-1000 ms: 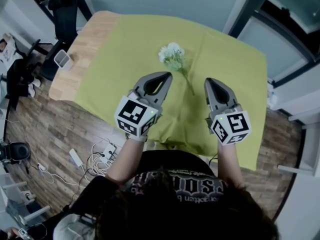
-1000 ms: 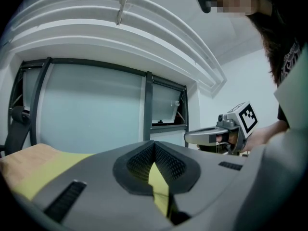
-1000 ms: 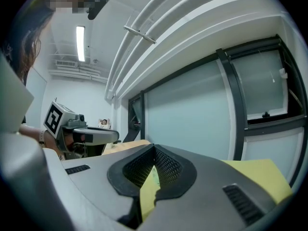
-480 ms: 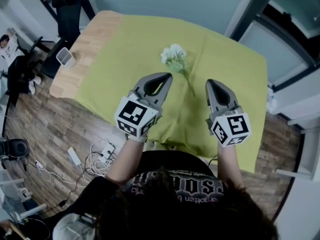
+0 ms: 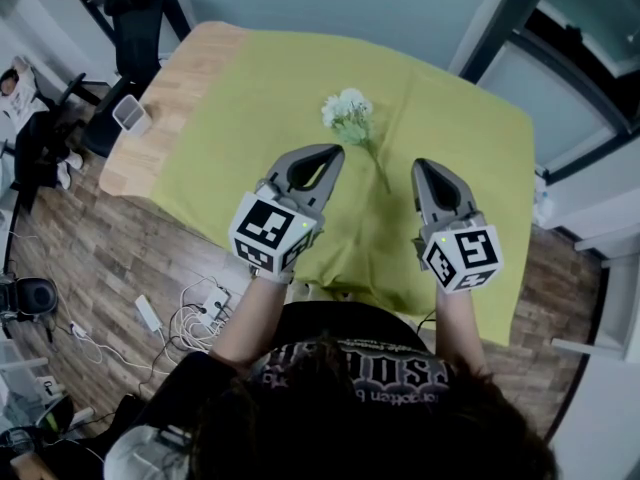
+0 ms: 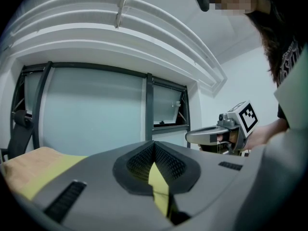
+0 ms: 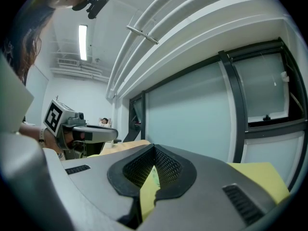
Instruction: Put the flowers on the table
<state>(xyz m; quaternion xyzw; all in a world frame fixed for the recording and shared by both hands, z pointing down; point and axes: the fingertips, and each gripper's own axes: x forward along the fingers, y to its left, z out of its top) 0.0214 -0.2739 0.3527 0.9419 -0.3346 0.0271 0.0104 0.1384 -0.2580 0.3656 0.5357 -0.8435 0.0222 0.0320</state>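
A small bunch of white flowers [image 5: 347, 111] with a thin green stem lies on the yellow-green cloth [image 5: 250, 98] that covers the table. Both grippers hover over the cloth's near part, one on each side of the stem's lower end and apart from it. My left gripper [image 5: 333, 151] is shut with nothing in it, its tips just below and left of the blossoms. My right gripper [image 5: 420, 164] is shut and empty too, to the right of the stem. In the left gripper view the left gripper [image 6: 154, 144] has its pads meeting; in the right gripper view so does the right gripper [image 7: 154, 148].
Bare wood of the table [image 5: 165, 88] shows at the left, with a small white container [image 5: 128, 115] on it. A dark chair [image 5: 130, 28] stands beyond that corner. Cables and a power strip [image 5: 190, 313] lie on the floor at the left. Windows and a wall stand behind the table.
The head view has shifted slightly. The flowers and both shut grippers stay where they were.
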